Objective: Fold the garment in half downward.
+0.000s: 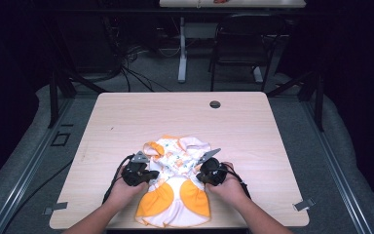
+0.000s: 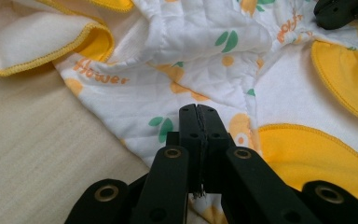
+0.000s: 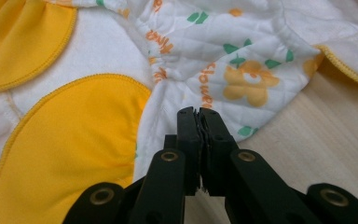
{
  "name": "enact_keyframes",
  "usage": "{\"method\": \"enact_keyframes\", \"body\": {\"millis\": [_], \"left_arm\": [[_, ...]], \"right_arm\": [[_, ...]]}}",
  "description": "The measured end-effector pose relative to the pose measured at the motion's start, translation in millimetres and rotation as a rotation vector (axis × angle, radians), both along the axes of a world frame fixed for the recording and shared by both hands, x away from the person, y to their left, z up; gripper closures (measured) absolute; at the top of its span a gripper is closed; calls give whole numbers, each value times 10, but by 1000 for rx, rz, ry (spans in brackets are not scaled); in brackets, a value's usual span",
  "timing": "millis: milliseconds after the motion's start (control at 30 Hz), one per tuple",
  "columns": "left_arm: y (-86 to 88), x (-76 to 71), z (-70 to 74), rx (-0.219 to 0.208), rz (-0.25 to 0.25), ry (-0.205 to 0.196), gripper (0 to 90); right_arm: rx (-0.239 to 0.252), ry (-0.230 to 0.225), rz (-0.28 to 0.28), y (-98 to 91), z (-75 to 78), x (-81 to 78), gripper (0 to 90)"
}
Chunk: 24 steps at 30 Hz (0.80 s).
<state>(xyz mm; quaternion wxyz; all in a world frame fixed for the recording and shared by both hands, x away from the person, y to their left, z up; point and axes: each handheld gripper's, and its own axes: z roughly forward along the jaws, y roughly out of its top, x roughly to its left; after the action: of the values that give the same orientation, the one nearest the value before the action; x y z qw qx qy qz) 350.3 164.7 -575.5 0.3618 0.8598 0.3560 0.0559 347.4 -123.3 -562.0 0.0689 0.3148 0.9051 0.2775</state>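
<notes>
Here the baby garment (image 1: pixel 174 187) lies at the table's (image 1: pixel 253 131) near edge, each side pinched in the closed left gripper (image 2: pixel 199 108) and right gripper (image 3: pixel 197 111); uneven pulling could slip the thin fabric free.

I see a light wooden table (image 1: pixel 126 117) with a round cable hole (image 1: pixel 215 104) near its far edge. A white and orange flower-print baby garment (image 1: pixel 175 195) lies crumpled at the near middle.
</notes>
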Motion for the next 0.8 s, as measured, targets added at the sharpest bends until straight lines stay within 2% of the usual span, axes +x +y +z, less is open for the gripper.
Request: {"method": "enact_keyframes", "body": {"millis": [133,200,300,333,433,533,667,800], "left_arm": [[-14,-17,10,10,-12,6,898],[-23,-3,28,22,-16,12,896],[-25,70,105,25,-13,2,881],[-24,116,152,33,-13,-10,878],[-38,300,314,5,9,-30,868],[-78,525,447,23,24,-63,857],[-126,782,515,9,60,-62,856],[-174,934,521,-1,79,-62,854]], "right_arm": [[-7,11,6,5,7,-37,868],[-3,32,2,7,18,-24,845],[-6,28,5,-4,105,35,841],[6,23,-6,-5,149,67,841],[16,-2,-22,-6,299,230,840],[30,-35,-43,24,389,449,839],[36,-53,-84,98,454,723,839],[26,-58,-120,163,448,926,833]]}}
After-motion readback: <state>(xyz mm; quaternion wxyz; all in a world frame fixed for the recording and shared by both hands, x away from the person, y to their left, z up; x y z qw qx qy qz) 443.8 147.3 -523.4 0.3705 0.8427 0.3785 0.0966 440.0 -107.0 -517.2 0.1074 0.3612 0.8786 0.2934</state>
